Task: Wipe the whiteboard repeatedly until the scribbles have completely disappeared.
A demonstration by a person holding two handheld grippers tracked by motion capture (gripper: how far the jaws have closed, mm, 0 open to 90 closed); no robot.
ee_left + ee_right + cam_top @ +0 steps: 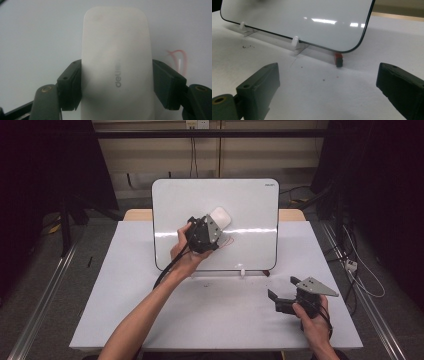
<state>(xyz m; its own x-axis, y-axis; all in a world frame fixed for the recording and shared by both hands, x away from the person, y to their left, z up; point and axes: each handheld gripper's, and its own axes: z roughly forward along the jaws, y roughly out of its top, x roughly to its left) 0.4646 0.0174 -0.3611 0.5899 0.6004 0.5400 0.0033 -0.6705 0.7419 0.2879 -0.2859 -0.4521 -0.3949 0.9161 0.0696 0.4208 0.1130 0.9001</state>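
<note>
— Item one, centre frame?
— One white eraser [116, 67], rounded, marked "deli", clamped in the left gripper [214, 229] against one whiteboard [250, 205] bearing a red scribble [178, 58].
— Lower right?
— Right gripper [281, 296], jaws spread wide, nothing between them, above the white table [225, 315]. One red-black marker [338, 59] lies at the board's foot.

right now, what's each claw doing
Left claw: shut on the eraser, at the whiteboard.
Right claw: open, holding nothing.
</note>
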